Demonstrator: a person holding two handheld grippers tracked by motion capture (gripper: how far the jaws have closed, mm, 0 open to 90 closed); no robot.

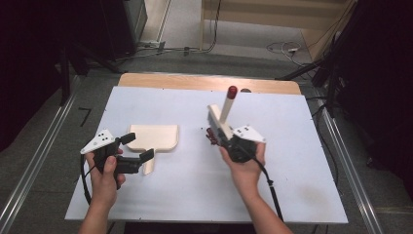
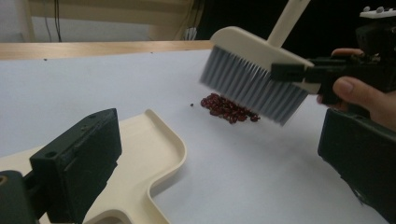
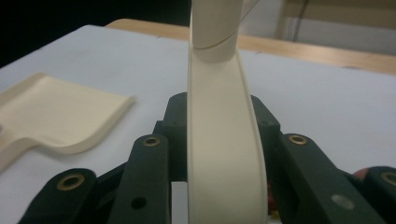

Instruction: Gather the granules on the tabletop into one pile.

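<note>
Brush [image 1: 221, 117] bristles partly hide beans [image 2: 227, 108]; handle top cut off.

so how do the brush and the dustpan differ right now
The brush is lifted off the table in the right tool, bristles hanging above the red beans; the dustpan lies flat on the white surface. The left tool straddles the dustpan's handle, open. The brush carries grey bristles and a red-tipped handle; the dustpan is plain. Both are cream plastic.
</note>
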